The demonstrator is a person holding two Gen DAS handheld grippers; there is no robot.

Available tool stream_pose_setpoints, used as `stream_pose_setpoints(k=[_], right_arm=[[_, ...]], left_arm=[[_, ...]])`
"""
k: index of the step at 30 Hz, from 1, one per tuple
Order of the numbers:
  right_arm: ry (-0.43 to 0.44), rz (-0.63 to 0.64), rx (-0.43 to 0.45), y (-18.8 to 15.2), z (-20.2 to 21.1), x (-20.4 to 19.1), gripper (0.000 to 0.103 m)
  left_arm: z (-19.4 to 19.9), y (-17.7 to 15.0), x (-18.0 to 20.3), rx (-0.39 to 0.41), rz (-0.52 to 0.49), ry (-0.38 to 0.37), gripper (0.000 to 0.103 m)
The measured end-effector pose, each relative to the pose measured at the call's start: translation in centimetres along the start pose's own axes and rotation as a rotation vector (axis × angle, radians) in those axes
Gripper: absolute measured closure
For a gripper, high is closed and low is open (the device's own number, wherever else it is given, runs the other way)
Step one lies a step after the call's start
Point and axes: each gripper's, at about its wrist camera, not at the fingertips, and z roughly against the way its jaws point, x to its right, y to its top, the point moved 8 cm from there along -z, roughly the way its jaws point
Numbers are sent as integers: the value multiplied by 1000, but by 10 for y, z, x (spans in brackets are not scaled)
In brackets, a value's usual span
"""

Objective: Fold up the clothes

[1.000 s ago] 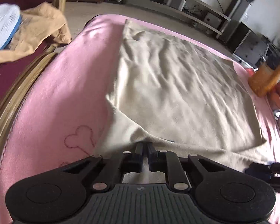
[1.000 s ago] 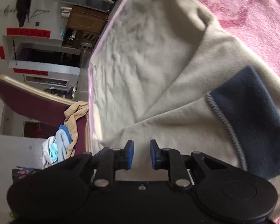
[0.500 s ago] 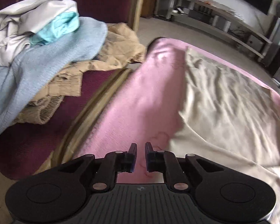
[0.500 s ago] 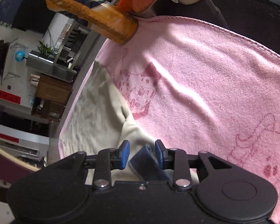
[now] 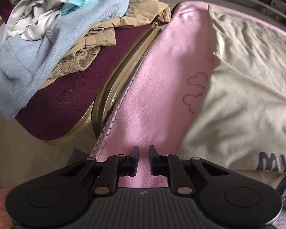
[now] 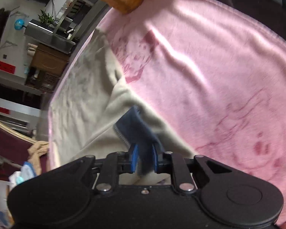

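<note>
On the pink blanket [image 5: 162,87] a beige top [image 5: 247,99] is spread lengthwise away, clothes [image 5: 53,38] heaped leftward; nothing is held by the narrowly parted left gripper [image 5: 143,157], while the navy cuff [image 6: 141,133] sits between the right gripper's [image 6: 144,159] closing jaws.

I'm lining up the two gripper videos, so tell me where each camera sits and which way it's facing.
Left wrist: on the left gripper, angled down over the pink plush blanket; heaped clothes on a maroon chair lie left. Only its narrowly parted, empty fingers show.
Right wrist: on the right gripper, looking down across the blanket; its jaws are closing with the garment's navy cuff between them.
Shared: the blanket and the cream fleece garment.
</note>
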Motion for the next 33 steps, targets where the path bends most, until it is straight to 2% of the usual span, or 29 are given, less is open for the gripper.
stream_pose_setpoints(k=[1, 2, 4, 7, 10, 12, 14, 15, 16, 18, 20, 23, 26, 29, 33], right_arm=[[-42, 57, 32, 1, 7, -2, 76], [-30, 80, 47, -2, 14, -6, 76], [49, 89, 53, -11, 27, -15, 76], [167, 93, -12, -29, 24, -33, 76], [223, 123, -95, -40, 3, -52, 76], [247, 112, -151, -47, -11, -56, 76], [217, 117, -196, -58, -12, -50, 72], [199, 122, -217, -63, -12, -46, 79], [181, 126, -238, -69, -12, -42, 79], [145, 136, -280, -80, -11, -35, 78], [127, 167, -286, -93, -2, -31, 78], [161, 173, -226, -96, 14, -31, 70], [218, 166, -167, -87, 22, -40, 70], [229, 166, -224, -94, 6, -47, 75], [167, 221, -289, -110, -12, -52, 77]], left_arm=[[8, 2, 2, 33, 5, -42, 91], [16, 3, 5, 66, 7, -84, 91], [26, 2, 23, 103, -41, -176, 91], [36, -5, 54, 130, -137, -315, 87], [30, -14, 81, 134, -222, -328, 87], [19, -19, 93, 100, -257, -332, 87], [17, -30, 95, 65, -306, -316, 87], [19, -35, 96, 49, -332, -310, 88], [21, -41, 97, 35, -357, -306, 89], [33, -57, 98, 26, -382, -348, 91], [46, -69, 104, 32, -409, -412, 90], [57, -73, 114, 81, -444, -437, 90], [48, -73, 119, 51, -435, -448, 90], [44, -77, 122, 49, -465, -428, 92], [51, -81, 122, 48, -493, -422, 94]])
